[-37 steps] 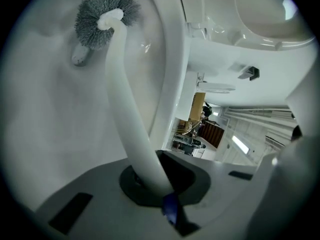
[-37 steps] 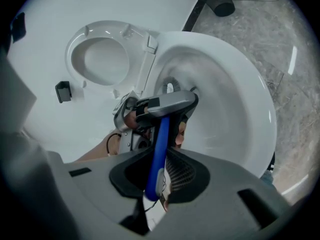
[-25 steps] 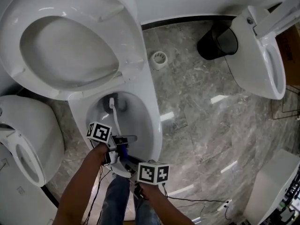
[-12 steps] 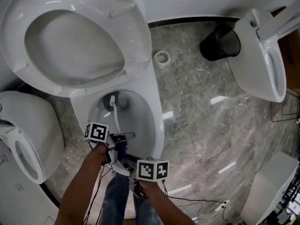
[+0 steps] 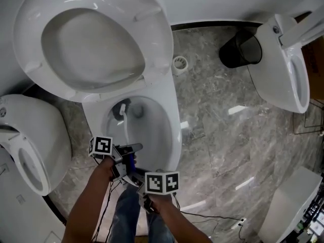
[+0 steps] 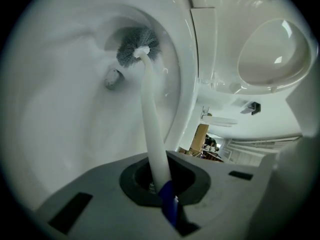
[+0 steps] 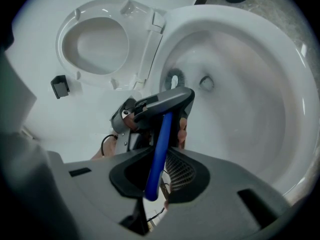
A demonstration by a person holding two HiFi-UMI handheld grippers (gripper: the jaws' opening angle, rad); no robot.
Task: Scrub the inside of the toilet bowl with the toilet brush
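Clamping toilet brush [image 6: 148,109] in toilet bowl [image 5: 173,135]: left gripper [image 6: 162,184], right gripper [image 7: 155,180]

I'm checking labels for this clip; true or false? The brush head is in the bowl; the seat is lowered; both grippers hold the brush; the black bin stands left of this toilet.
1. The toilet brush has its head in the bowl: true.
2. Seat lowered: false; the seat stands raised.
3. Both grippers hold the brush: true; the left gripper is shut on the white shaft, the right gripper on the blue end.
4. Bin to the left: false; the black bin stands on the floor to the right.
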